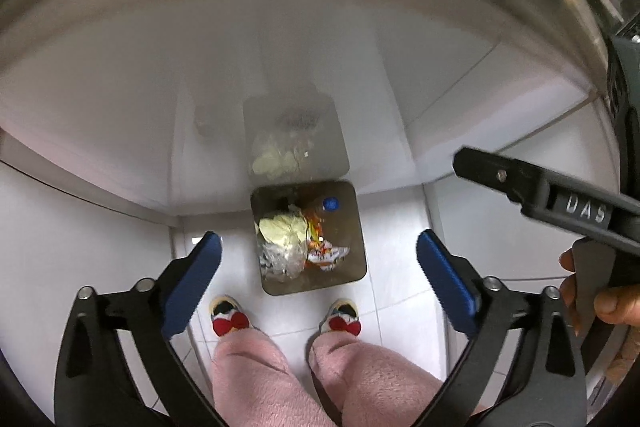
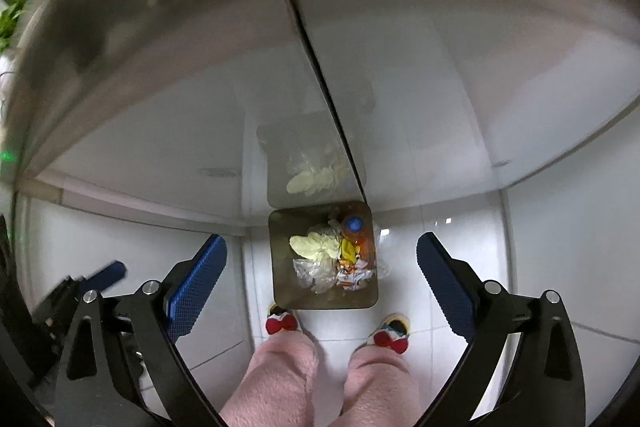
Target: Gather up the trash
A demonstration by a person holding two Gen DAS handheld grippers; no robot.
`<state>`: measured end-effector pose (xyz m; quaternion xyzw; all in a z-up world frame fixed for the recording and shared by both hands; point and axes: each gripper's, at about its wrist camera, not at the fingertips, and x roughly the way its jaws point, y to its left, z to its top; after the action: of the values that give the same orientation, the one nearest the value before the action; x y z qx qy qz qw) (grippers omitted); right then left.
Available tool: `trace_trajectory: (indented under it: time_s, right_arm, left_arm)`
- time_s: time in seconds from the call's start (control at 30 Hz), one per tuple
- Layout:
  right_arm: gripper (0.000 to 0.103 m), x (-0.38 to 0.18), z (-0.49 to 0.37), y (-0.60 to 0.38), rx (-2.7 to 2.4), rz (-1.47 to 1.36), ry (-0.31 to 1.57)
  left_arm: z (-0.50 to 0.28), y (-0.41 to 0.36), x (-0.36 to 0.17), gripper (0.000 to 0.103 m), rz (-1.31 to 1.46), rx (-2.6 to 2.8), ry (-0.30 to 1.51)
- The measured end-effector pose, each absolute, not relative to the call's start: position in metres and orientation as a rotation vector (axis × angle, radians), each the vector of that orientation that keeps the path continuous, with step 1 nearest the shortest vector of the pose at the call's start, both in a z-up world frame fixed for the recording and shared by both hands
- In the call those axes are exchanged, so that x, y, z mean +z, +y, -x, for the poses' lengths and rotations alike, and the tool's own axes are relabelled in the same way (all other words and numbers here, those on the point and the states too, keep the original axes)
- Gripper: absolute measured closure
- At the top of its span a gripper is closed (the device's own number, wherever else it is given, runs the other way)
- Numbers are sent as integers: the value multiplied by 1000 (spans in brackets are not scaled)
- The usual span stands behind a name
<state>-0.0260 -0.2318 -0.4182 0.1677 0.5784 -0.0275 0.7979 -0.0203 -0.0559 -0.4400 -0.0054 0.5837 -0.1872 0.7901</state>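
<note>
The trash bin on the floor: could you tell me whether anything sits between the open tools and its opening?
Nothing visible does. The trash bin stands open-topped below the empty left tool and right tool; trash, including a blue-capped bottle, already lies inside.

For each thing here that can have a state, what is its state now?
left gripper: open, nothing between the jaws.
right gripper: open, nothing between the jaws.
bin: no lid on it, upright on the floor, trash inside.
bottle: inside the bin, blue cap on.
</note>
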Motion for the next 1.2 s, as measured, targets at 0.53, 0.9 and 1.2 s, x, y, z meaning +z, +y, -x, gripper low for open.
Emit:
trace_trajectory:
  time_s: [0.53, 0.9, 1.2]
  right_arm:
    - [3, -220, 52, -254, -128, -175, 866]
    - [3, -107, 74, -253, -209, -104, 594]
    - [3, -79, 82, -241, -229, -103, 559]
  left_arm:
    - [21, -21, -245, 8, -20, -298, 905]
    - [43, -8, -131, 8, -5, -283, 665]
    - [56, -6, -93, 8, -23, -253, 603]
